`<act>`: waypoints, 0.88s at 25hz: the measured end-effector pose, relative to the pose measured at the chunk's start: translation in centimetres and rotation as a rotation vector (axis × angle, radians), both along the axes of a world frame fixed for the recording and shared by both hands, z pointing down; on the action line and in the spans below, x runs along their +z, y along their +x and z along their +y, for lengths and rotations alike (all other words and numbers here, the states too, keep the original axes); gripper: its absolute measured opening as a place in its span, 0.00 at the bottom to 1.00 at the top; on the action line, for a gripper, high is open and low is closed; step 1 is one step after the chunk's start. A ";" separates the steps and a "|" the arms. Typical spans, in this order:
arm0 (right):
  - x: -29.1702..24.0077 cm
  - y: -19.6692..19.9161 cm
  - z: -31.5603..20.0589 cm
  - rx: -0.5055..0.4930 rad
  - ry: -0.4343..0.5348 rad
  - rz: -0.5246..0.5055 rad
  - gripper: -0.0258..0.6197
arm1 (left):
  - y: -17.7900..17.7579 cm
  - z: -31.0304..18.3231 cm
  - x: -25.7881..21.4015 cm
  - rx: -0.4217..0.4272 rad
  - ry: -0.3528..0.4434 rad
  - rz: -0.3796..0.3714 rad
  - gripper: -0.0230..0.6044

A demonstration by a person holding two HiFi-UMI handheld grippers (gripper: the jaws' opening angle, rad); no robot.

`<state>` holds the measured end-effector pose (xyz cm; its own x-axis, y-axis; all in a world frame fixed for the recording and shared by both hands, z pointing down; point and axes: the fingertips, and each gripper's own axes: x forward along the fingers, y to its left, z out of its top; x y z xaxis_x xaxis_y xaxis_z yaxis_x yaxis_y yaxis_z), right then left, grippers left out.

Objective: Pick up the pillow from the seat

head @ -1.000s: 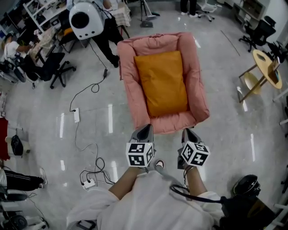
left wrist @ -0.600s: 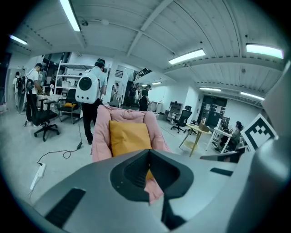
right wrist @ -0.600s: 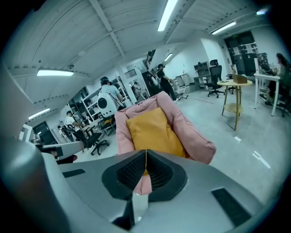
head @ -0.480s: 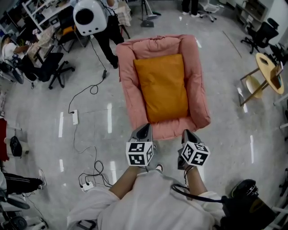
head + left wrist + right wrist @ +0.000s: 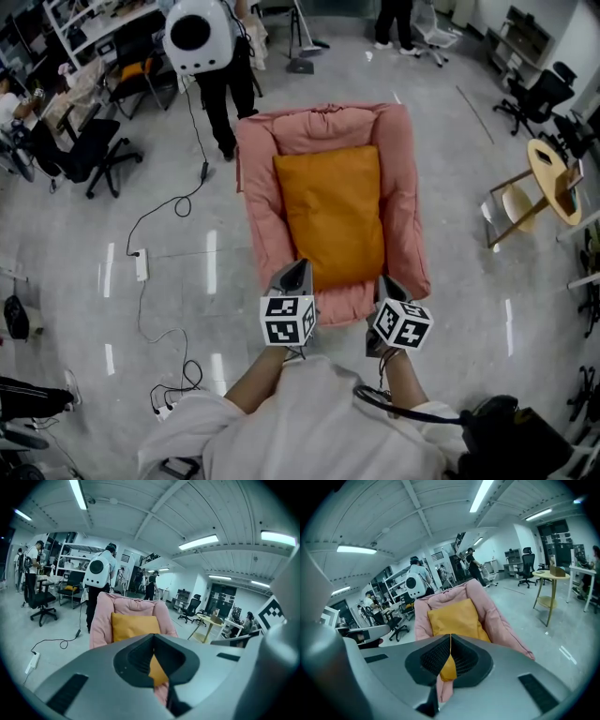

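Note:
An orange pillow (image 5: pixel 330 216) lies on the seat of a pink padded chair (image 5: pixel 258 211), straight ahead of me. My left gripper (image 5: pixel 299 269) hangs over the chair's near left edge, jaws shut and empty. My right gripper (image 5: pixel 388 281) hovers by the near right edge, also shut with nothing in it. Both stop short of the pillow. From the left gripper view the pillow (image 5: pixel 133 626) and pink chair (image 5: pixel 101 618) rise beyond the closed jaws. The right gripper view shows the pillow (image 5: pixel 454 619) in the pink chair (image 5: pixel 494 613) the same way.
A person with a white backpack (image 5: pixel 197 36) stands behind the chair's left. Cables and a power strip (image 5: pixel 141 264) run over the floor at left. A round wooden table (image 5: pixel 551 169) stands at right, office chairs (image 5: pixel 80 150) at far left and back right.
Both grippers have moved forward together toward the chair. The chair and pillow now lie closer, with its near edge level with the gripper tips. Jaws stayed shut.

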<state>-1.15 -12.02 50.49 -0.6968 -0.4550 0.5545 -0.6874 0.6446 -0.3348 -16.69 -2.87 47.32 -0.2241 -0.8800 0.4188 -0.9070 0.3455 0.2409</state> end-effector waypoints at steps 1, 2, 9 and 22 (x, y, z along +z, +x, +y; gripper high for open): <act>-0.2 -0.8 -0.6 -0.002 0.005 0.001 0.09 | -0.8 -0.7 0.0 -0.001 0.003 0.002 0.04; -0.3 -1.5 -1.2 -0.005 0.010 0.004 0.09 | -1.5 -1.3 0.0 -0.003 0.005 0.006 0.04; -0.3 -5.9 -3.8 -0.023 0.018 0.034 0.09 | -6.2 -4.0 1.0 -0.017 0.003 0.039 0.04; 2.7 -7.5 -5.2 -0.051 -0.063 0.062 0.09 | -7.8 -5.3 3.2 -0.020 -0.084 0.049 0.04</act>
